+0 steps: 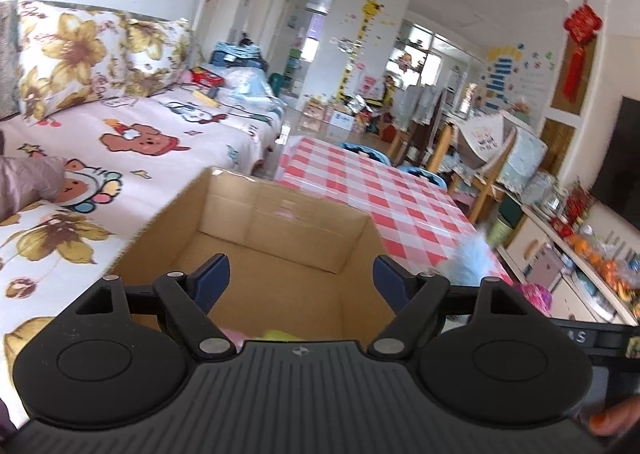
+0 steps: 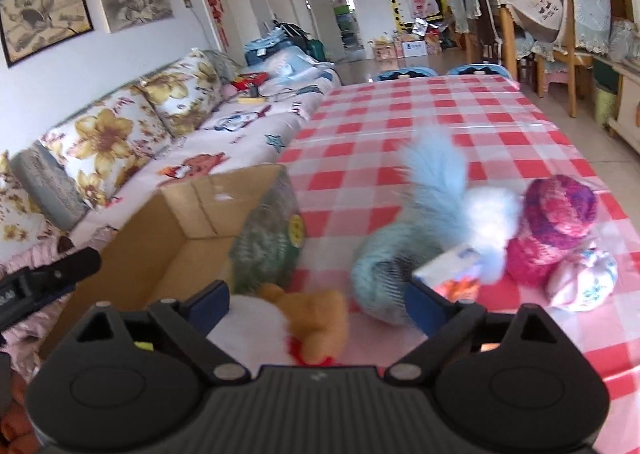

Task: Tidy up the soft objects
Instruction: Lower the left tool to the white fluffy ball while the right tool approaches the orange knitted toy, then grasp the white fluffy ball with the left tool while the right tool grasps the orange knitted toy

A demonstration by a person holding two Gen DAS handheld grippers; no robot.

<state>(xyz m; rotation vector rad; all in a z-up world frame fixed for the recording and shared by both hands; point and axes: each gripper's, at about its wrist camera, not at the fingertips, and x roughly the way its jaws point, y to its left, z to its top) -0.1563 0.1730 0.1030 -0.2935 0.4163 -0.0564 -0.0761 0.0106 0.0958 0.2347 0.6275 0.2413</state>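
— Hovering with its fingers spread and empty, the right gripper (image 2: 318,304) sits low over the white-and-tan plush toy (image 2: 296,318) at the near table edge.

— Then close squarely on the body, not the fur, and lift clear before swinging left.

— The left gripper (image 1: 302,280), also agape, points down into the cardboard box (image 1: 280,230); blue fluffy toy (image 2: 424,221) and yarn balls (image 2: 552,230) wait right.
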